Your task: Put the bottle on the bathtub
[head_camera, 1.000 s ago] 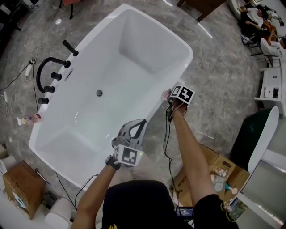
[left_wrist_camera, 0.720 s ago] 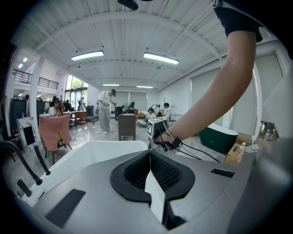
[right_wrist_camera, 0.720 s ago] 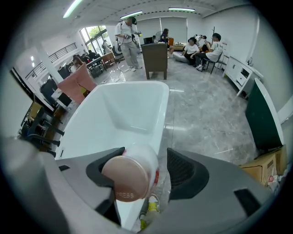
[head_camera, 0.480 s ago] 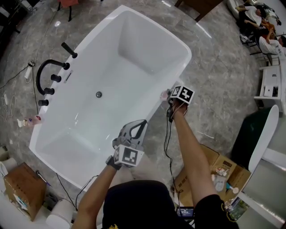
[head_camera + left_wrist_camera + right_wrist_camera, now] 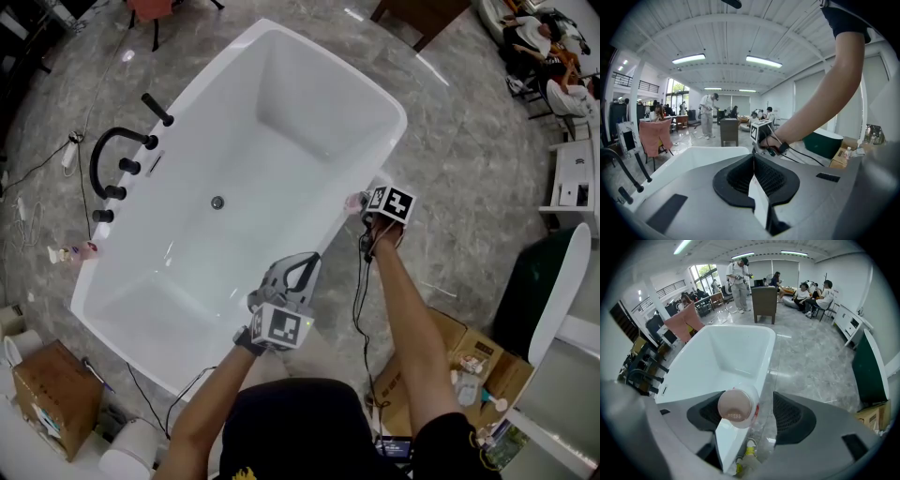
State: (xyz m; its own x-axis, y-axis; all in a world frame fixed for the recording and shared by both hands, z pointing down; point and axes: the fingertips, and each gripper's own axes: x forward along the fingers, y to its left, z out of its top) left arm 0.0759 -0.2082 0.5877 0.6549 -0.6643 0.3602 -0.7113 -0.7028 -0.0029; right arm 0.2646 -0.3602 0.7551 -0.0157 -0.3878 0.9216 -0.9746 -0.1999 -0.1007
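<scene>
A small bottle [image 5: 352,201] with a pink cap [image 5: 736,408] stands upright on the right rim of the white bathtub [image 5: 281,122]. My right gripper [image 5: 362,202] is around it, open: in the right gripper view the bottle sits by the left pad, and a gap shows before the right pad [image 5: 787,416]. My left gripper [image 5: 298,268] hovers over the tub's near rim, shut with nothing in it; its pads meet in the left gripper view [image 5: 753,176]. The tub's rim [image 5: 765,357] runs away from the bottle.
A black faucet set [image 5: 117,159] stands on the tub's far-left rim, with small pink items [image 5: 84,249] beside it. Cardboard boxes sit at the lower left [image 5: 52,384] and lower right [image 5: 469,361]. A dark green tub [image 5: 534,291] is at the right. Cables lie on the marble floor.
The head view has shifted slightly. Both grippers and the bottle stay where they were relative to the tub.
</scene>
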